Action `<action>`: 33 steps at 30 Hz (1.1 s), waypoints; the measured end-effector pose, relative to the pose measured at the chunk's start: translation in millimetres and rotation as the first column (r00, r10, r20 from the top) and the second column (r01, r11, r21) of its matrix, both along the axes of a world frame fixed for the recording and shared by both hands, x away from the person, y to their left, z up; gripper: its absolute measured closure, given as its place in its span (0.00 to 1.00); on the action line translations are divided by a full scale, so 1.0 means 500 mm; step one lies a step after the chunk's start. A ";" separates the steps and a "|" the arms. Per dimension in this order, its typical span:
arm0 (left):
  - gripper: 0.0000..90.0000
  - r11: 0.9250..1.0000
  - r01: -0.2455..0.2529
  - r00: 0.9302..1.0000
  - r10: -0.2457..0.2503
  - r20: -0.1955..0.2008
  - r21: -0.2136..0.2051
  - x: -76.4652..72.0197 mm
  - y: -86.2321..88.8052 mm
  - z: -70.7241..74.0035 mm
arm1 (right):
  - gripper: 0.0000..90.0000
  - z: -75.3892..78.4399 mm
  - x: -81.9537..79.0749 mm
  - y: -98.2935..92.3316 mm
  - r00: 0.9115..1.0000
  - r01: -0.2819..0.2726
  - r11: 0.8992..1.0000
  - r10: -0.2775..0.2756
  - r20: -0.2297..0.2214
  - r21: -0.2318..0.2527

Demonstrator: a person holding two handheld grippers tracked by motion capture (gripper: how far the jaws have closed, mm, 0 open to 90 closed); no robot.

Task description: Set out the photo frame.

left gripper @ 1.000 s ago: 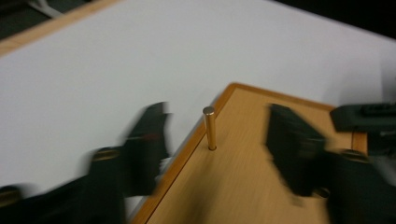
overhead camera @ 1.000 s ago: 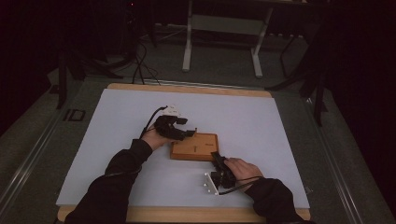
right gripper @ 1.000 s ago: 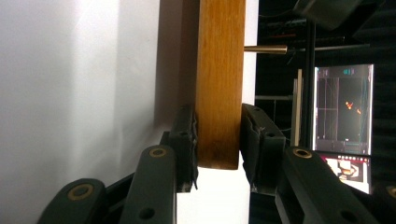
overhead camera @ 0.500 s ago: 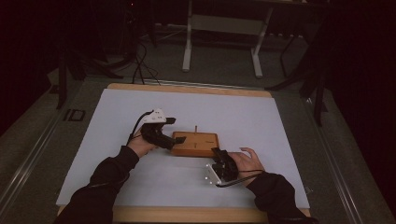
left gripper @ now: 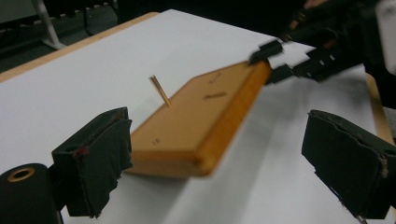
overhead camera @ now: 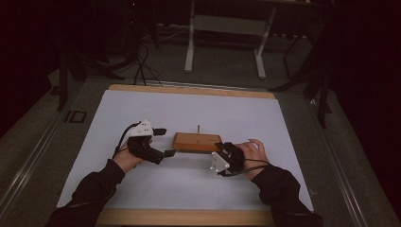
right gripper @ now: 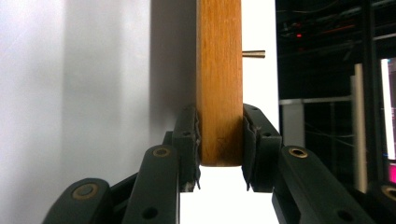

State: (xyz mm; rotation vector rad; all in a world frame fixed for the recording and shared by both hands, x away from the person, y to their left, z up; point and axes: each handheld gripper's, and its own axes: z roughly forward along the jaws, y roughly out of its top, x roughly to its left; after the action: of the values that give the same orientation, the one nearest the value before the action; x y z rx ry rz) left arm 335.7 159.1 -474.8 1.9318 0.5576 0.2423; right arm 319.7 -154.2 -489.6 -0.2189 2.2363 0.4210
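A flat wooden block (overhead camera: 196, 141) with a thin brass pin (overhead camera: 198, 128) standing in its top lies across the middle of the white mat (overhead camera: 189, 109). My right gripper (overhead camera: 222, 150) is shut on the block's right end. In the right gripper view both pads (right gripper: 189, 140) press the block (right gripper: 219, 84) edge-on, with the pin (right gripper: 253, 53) sticking out sideways. My left gripper (overhead camera: 165, 142) sits at the block's left end. Its jaws have just been opening and stand wide. The block (left gripper: 201, 126) lies just ahead of the pads (left gripper: 93, 163), unpressed, with the right gripper (left gripper: 289, 60) at its far end.
The mat covers a wood-edged table (overhead camera: 189, 90). Beyond its far edge stand metal stand legs (overhead camera: 224, 52) and cables (overhead camera: 142, 61) on a dark floor. Bare mat lies behind the block and along the near edge.
The left gripper has let go of the block, drawn back to the left and opened wide. The right gripper has carried the block's right end farther from me, so the block now lies straight across.
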 end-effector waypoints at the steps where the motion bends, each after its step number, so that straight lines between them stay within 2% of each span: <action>1: 0.09 1.000 0.002 1.000 -0.002 -0.001 -0.005 -0.006 0.003 -0.002 | 0.78 0.004 0.004 -0.001 1.000 -0.002 1.000 0.002 -0.012 0.002; 5: 0.09 1.000 0.005 1.000 -0.005 -0.028 -0.019 -0.026 0.011 -0.018 | 0.78 0.023 0.024 -0.002 0.998 -0.008 1.000 0.009 -0.070 0.006; 10: 0.09 1.000 -0.001 0.999 0.001 -0.044 -0.019 -0.042 0.021 -0.033 | 0.78 0.049 0.055 -0.003 0.988 -0.008 1.000 0.011 -0.157 0.019; 17: 0.09 0.998 -0.006 0.999 0.004 -0.044 -0.056 -0.061 0.031 -0.041 | 0.77 0.079 0.097 -0.004 0.963 0.003 0.999 0.008 -0.271 0.039; 19: 0.09 0.998 -0.007 0.999 0.005 -0.046 -0.055 -0.065 0.031 -0.045 | 0.77 0.086 0.109 -0.004 0.958 -0.001 0.999 0.011 -0.288 0.035; 20: 0.09 0.998 -0.006 0.999 0.003 -0.047 -0.057 -0.067 0.031 -0.047 | 0.77 0.090 0.115 -0.004 0.952 0.001 0.999 0.010 -0.307 0.035; 22: 0.09 0.999 -0.009 0.999 0.006 -0.049 -0.050 -0.069 0.031 -0.051 | 0.77 0.096 0.126 -0.003 0.946 0.012 0.999 0.002 -0.323 0.041; 26: 0.09 0.997 -0.025 0.998 0.021 -0.051 -0.069 -0.069 0.032 -0.061 | 0.77 0.107 0.150 -0.004 0.929 0.026 0.998 -0.003 -0.370 0.056; 29: 0.09 0.997 -0.040 0.998 0.037 -0.054 -0.066 -0.068 0.032 -0.073 | 0.76 0.113 0.165 -0.005 0.920 0.032 0.998 -0.005 -0.392 0.060; 33: 0.09 0.997 -0.049 0.998 0.046 -0.051 -0.056 -0.070 0.028 -0.085 | 0.76 0.120 0.182 -0.004 0.916 0.045 0.997 -0.018 -0.402 0.059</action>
State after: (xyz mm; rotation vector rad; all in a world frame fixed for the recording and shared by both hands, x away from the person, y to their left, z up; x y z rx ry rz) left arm 300.8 172.9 -517.1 1.8744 0.6379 0.2064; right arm 410.9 -156.1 -429.7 -0.0625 2.6186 0.5641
